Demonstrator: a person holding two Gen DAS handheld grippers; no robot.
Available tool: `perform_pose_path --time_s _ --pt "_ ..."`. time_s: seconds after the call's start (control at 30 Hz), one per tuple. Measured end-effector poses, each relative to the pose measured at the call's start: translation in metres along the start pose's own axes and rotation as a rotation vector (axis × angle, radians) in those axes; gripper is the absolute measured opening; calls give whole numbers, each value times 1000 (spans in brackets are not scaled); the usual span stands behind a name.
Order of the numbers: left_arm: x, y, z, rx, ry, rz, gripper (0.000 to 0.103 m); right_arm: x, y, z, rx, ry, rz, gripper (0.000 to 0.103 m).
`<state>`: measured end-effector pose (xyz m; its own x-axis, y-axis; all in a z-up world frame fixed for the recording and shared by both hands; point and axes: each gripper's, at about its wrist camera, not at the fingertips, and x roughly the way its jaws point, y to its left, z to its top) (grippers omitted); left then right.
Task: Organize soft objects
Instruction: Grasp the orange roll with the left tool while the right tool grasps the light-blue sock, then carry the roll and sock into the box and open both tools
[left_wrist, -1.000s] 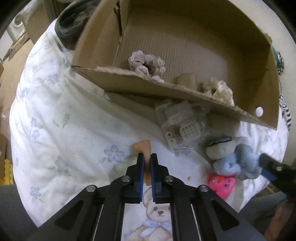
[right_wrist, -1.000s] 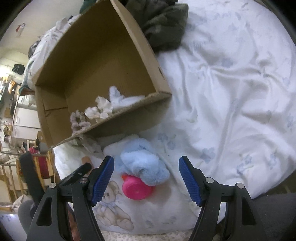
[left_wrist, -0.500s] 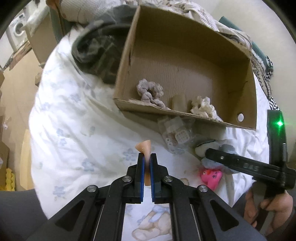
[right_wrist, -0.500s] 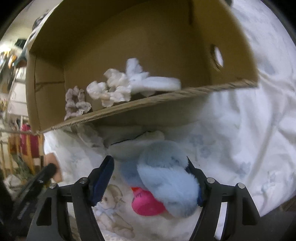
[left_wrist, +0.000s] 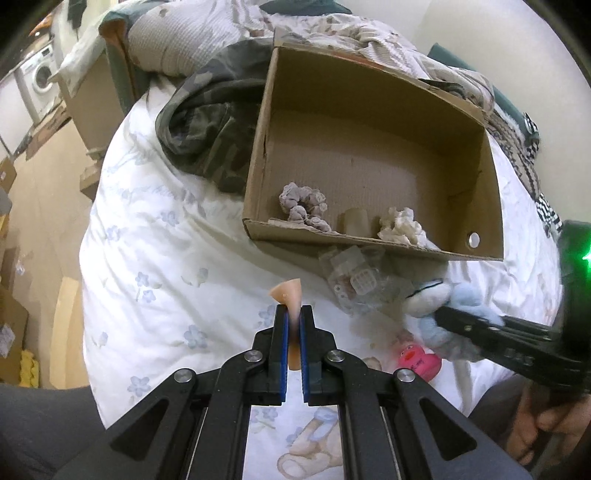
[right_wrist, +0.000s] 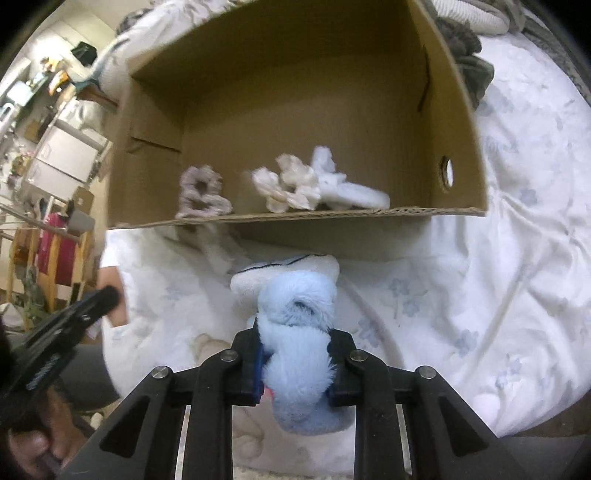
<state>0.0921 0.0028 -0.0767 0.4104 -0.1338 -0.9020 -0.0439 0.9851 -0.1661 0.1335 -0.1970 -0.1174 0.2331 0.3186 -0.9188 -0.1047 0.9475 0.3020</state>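
Observation:
My left gripper (left_wrist: 294, 314) is shut on a small peach soft piece (left_wrist: 288, 293), held above the white floral bedsheet (left_wrist: 155, 258). My right gripper (right_wrist: 295, 347) is shut on a fluffy blue and white plush toy (right_wrist: 299, 314); it also shows in the left wrist view (left_wrist: 443, 306). An open cardboard box (left_wrist: 373, 251) lies on the bed beyond both grippers. Inside it are a grey scrunchie (left_wrist: 303, 201), a beige roll (left_wrist: 354, 221) and a cream scrunchie (left_wrist: 400, 225). In the right wrist view the box (right_wrist: 369, 212) also holds a white pad (right_wrist: 354, 194).
A clear plastic bag of small items (left_wrist: 354, 284) lies against the box front. A pink toy (left_wrist: 419, 362) lies on the sheet by the plush. A camouflage garment (left_wrist: 210, 122) is heaped left of the box. The bed edge drops to the floor (left_wrist: 40, 206) on the left.
My right gripper has closed on the blue plush toy and lifted it off the sheet. My left gripper has pulled back and up with the peach piece still in it.

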Motion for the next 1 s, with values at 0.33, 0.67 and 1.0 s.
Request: perform_pose_path --time_s 0.33,0.67,1.0 --pt "-35 -7 14 21 -44 -4 5 -99 0 0 -73 -228 184 26" --pt "-79 -17 59 90 -149 27 5 -131 6 42 -67 -344 251 26" --pt "-71 -29 100 144 -189 40 5 -121 2 91 -65 -366 221 26"
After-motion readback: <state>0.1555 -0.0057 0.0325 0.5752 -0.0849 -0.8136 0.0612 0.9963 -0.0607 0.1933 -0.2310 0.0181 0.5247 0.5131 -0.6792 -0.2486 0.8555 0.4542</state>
